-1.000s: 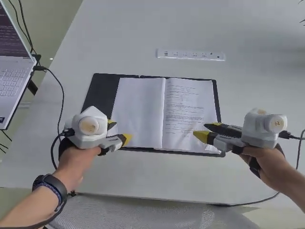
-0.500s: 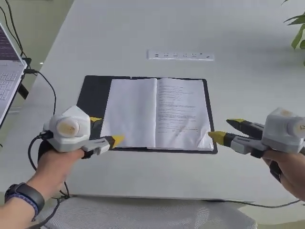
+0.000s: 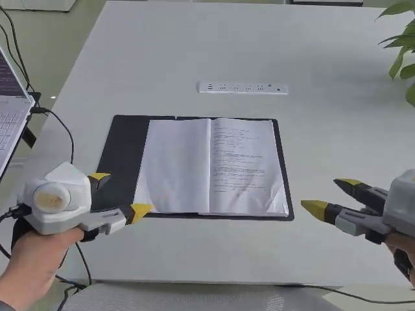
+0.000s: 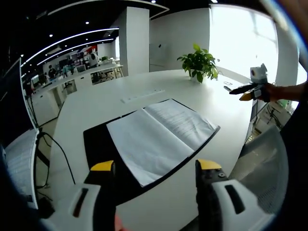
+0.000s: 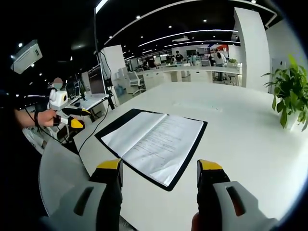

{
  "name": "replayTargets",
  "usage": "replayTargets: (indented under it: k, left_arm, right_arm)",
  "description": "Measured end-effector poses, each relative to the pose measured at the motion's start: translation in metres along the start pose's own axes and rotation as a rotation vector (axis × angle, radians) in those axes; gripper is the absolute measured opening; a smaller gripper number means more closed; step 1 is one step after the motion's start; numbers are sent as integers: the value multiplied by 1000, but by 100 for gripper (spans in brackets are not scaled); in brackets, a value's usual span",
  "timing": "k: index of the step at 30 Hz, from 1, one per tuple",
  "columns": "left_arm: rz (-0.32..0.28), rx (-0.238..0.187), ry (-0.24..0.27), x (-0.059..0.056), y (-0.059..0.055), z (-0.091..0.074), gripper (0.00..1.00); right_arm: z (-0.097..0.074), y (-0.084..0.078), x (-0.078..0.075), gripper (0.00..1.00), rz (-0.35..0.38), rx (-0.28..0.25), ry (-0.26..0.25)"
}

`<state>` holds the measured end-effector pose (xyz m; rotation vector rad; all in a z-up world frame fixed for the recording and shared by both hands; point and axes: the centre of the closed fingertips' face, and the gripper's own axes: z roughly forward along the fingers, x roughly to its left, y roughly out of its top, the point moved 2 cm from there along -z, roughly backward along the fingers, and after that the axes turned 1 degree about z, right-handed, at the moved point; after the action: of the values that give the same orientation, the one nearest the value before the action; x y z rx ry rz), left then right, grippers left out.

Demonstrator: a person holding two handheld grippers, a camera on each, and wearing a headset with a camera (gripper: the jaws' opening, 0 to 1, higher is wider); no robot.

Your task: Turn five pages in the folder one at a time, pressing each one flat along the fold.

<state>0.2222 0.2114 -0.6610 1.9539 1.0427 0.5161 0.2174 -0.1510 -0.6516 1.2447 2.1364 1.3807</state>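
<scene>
The folder point(image 3: 123, 155) lies open on the desk point(image 3: 194, 52) between the left gripper point(image 3: 120, 193) and right gripper point(image 3: 332, 194), both with fingers apart and empty; its right page point(image 3: 243, 165) looks thin, light and floppy, best pinched gently at its free outer corner.

Folder point(image 3: 178, 165) lay open mid-counter point(image 3: 194, 52); power strip point(image 3: 241, 87) behind it, laptop point(image 3: 8, 122) far left. Left gripper point(image 3: 121, 192) sat left of folder, right gripper point(image 3: 331, 194) right.
</scene>
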Motion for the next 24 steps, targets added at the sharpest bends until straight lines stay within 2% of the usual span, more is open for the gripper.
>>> replayTargets:
  k: [3,5,11,15,24]
  left_arm:
    - [-18,-5,20,3,0,-6,72]
    - [-29,-18,24,4,1,-10,72]
    - [-30,-12,31,8,1,-11,72]
    - [-25,-15,23,8,5,-6,71]
    - [-6,-21,-13,-1,17,11,71]
  right_arm:
    - [-2,-3,-1,62,6,2,-7]
    - [-3,-5,-1,64,6,5,-12]
    - [-5,-7,-2,66,12,10,-20]
    - [-5,-9,-3,66,16,11,-26]
    - [-6,-14,-5,67,36,11,-42]
